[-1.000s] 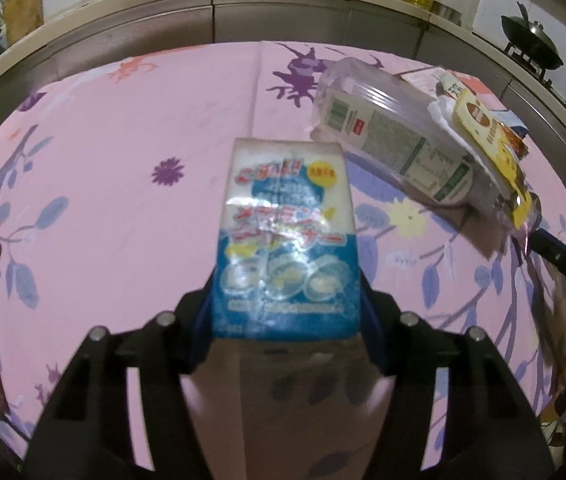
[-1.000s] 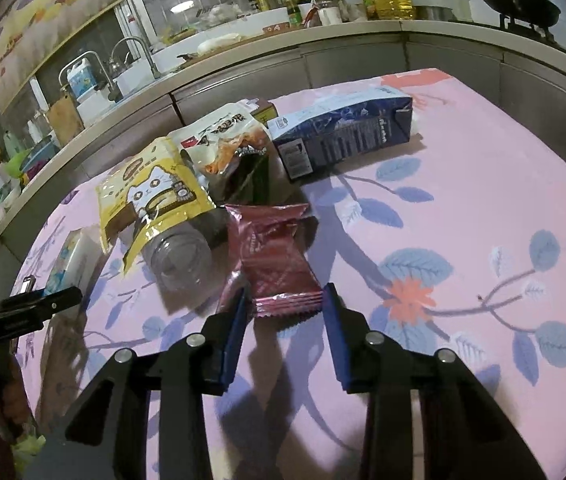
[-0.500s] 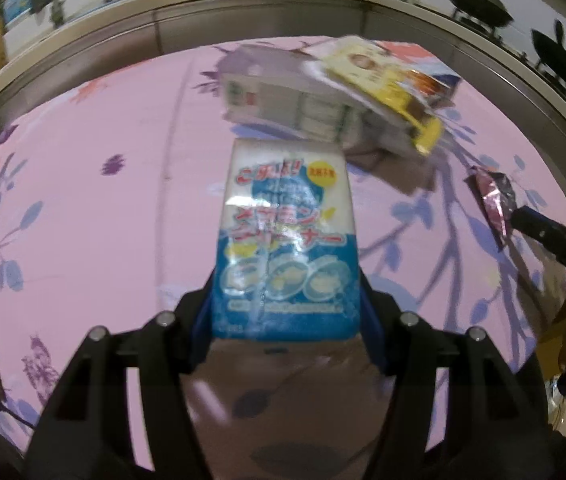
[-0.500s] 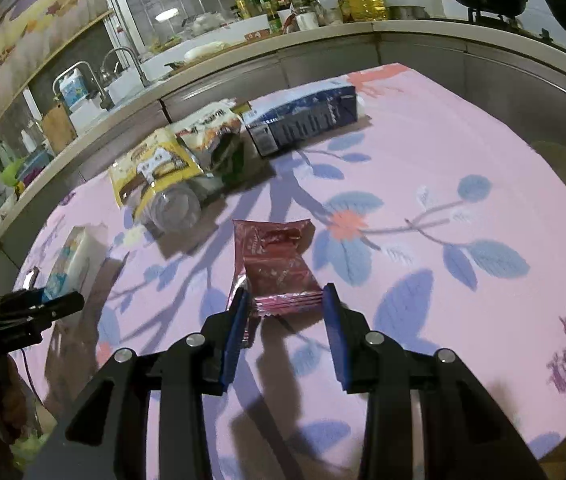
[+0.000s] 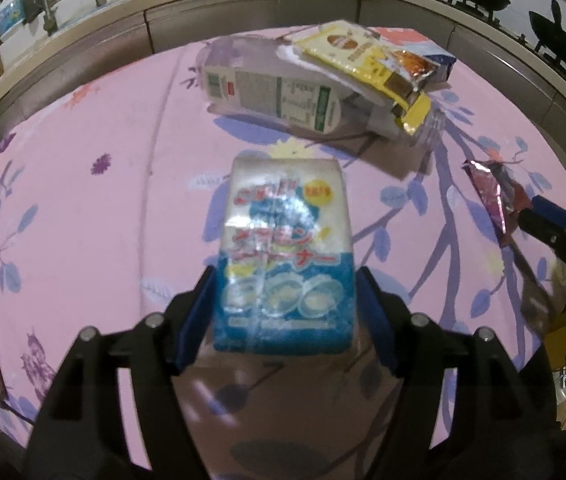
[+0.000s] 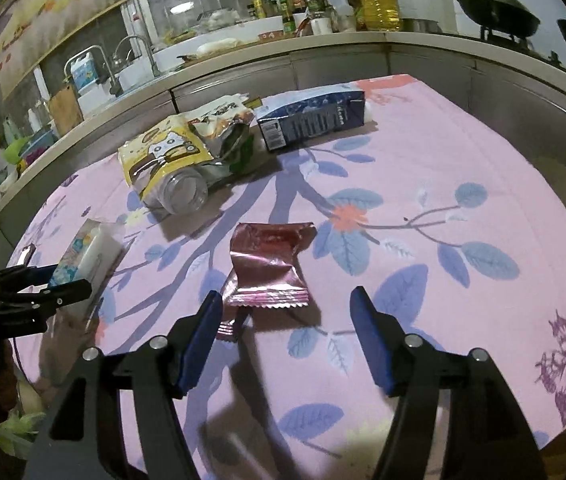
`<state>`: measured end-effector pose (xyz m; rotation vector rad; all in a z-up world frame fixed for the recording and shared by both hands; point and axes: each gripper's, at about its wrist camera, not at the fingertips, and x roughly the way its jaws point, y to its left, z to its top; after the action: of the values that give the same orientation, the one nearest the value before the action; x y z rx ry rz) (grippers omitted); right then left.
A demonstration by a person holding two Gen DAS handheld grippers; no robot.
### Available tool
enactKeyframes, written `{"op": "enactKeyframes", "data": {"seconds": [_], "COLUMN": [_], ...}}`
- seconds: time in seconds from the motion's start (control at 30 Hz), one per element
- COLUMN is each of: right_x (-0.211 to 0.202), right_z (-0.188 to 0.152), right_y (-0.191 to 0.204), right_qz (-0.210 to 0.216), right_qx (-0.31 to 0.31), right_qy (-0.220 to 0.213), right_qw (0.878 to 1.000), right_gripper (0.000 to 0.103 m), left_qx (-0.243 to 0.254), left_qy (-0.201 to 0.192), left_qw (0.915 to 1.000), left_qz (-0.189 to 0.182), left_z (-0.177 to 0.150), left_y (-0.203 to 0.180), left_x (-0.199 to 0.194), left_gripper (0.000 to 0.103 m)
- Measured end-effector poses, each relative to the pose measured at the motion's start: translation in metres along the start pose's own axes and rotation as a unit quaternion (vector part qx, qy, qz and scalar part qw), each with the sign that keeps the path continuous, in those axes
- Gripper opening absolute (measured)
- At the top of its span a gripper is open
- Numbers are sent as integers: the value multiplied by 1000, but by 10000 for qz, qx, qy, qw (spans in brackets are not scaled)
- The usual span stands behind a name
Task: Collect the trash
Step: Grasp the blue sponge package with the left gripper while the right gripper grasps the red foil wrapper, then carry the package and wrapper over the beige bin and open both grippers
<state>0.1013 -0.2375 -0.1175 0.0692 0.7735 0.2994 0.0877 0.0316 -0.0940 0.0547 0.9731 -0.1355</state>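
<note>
Both sets of fingers have just been opening: the blue packet [image 5: 287, 268] and red wrapper [image 6: 269, 268], toward twelve o'clock, could be left behind uncollected on the table [image 6: 463, 184].

Both wrist views look steeply down, sharing the pink tablecloth [image 5: 103, 208]

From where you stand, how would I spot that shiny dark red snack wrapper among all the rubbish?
Start at the pink flowered tablecloth and skip the heap of trash near the counter. Closer in, the crinkled dark red foil wrapper lies alone and flat. It is the only red, metallic piece, with a zigzag sealed edge, unlike the yellow cat-print bag and the blue carton behind it.
</note>
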Motion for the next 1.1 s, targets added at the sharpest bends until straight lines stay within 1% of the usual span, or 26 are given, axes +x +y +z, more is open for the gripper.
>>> {"op": "enactKeyframes", "data": {"seconds": [0.07, 0.13, 0.17, 0.23, 0.3, 0.4, 0.57, 0.7, 0.83, 0.9, 0.97, 1.1], "right_x": [4, 9, 10, 14, 11, 3, -15, -24, -31, -35, -41, -50], "right_z": [2, 3, 3, 4, 3, 2, 1, -2, -5, -5, -5, -6], "right_y": [3, 5, 6, 8, 7, 5, -8, -27, -48, -59, -73, -102], "right_qz": [-12, 39, 49, 29, 108, 93, 111, 32, -94, -159, -251, -409], "right_qx": [-77, -90, -110, -162, -103, -62, 166, 426, 639, 737, 855, 1118], "right_qy": [11, 60, 65, 143, 88, -1, -171, -250, -335, -397, -485, -627], "right_qw": [10000, 9999, 9999, 9998, 9999, 9999, 9997, 9988, 9974, 9964, 9948, 9909], "right_gripper": [64, 62, 51, 37, 37, 37, 37, 37, 37, 37, 37, 37], "left_qx": [-70, -48, -11, 17, 9, 19, 178, 460, 802, 1002, 1181, 1600], "left_qy": [81, 38, 18, 2, -27, -146, -345, -381, -322, -297, -288, -265], "left_qw": [9999, 10000, 10000, 10000, 10000, 9998, 9976, 9944, 9902, 9865, 9835, 9746], "left_qz": [-28, 19, 35, 17, -20, -136, -576, -869, -1098, -1257, -1343, -1546], "left_z": [-1, -3, -3, -3, -3, -1, 7, 19, 35, 46, 56, 77], "left_y": [1, 1, 1, 1, 2, -1, -18, -48, -82, -103, -123, -170], "left_x": [5, 6, 6, 6, 3, -9, -32, -38, -31, -26, -20, -7], "left_gripper": [67, 62, 60, 59, 59, 59, 59, 59, 59, 59, 59, 59]}}
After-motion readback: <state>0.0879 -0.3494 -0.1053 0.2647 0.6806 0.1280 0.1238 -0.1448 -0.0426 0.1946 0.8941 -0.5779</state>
